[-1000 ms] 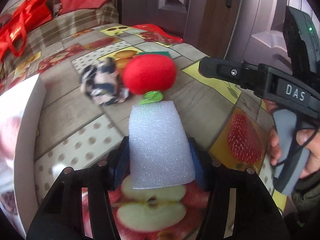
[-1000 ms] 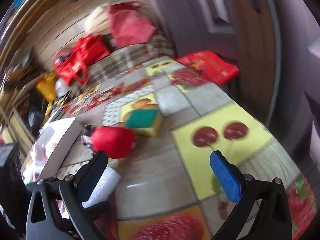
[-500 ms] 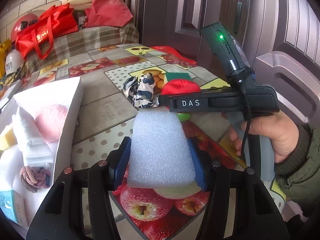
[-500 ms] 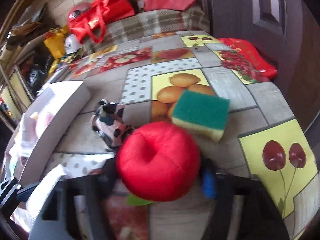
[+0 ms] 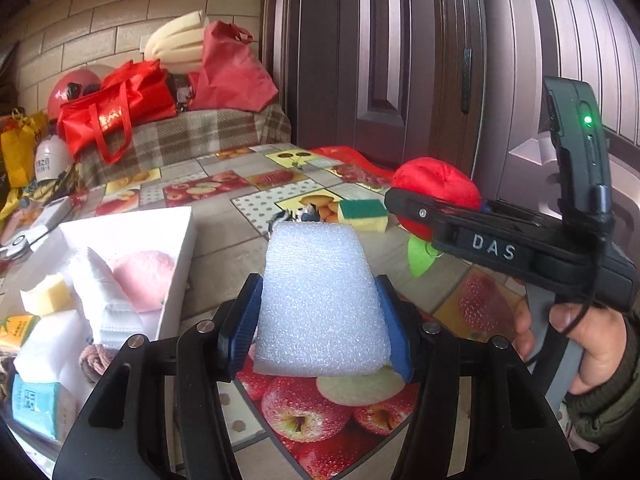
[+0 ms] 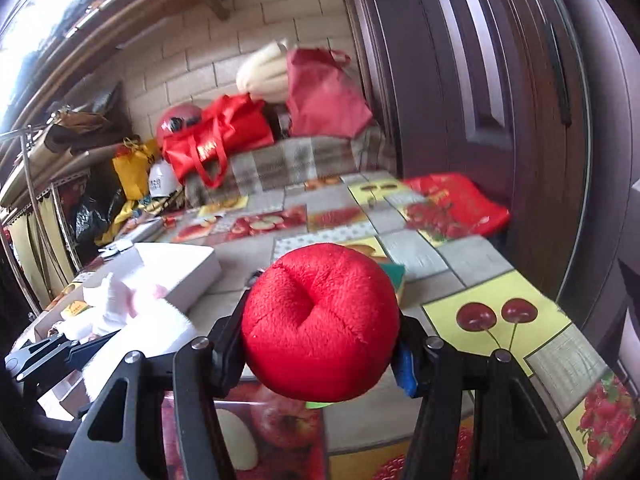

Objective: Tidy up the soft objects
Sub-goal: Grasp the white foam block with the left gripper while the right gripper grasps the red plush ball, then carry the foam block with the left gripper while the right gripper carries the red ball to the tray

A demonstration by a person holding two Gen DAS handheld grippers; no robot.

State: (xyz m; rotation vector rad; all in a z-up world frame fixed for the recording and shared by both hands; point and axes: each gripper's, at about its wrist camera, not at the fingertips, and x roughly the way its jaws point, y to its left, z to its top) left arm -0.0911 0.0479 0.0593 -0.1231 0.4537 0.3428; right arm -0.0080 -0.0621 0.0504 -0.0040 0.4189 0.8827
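— White foam first: what grips it?

— The left gripper (image 5: 320, 312) has the white foam block (image 5: 320, 300) clamped between its blue pads (image 5: 244, 320), one pad against each side, the block sticking out ahead of the fingers and off the table (image 5: 224, 240).

— And the other tool?

— The right gripper (image 6: 320, 332) is closed around a red plush apple (image 6: 320, 324). The toy bulges past the fingers on both sides, so only a sliver of blue pad (image 6: 406, 368) shows at its right edge. From the left wrist view that tool sits to the right of the foam, slightly ahead, with the person's hand (image 5: 576, 340) around its grey handle and a green leaf (image 5: 420, 252) hanging under the apple.

— Where is the container?

— A white box (image 5: 176, 264) lies on the table to the left of the left gripper, just beside it. Inside are a pink plush piece (image 5: 144, 276), folded white cloth (image 5: 104, 296), a pale yellow sponge piece (image 5: 46, 296) and other soft things.

— Anything loose on the table?

— A green-and-yellow sponge (image 5: 362, 214) lies ahead of the foam, to its right. A black-and-white plush item (image 5: 298, 214) peeks over the foam's top edge; most of it is hidden.
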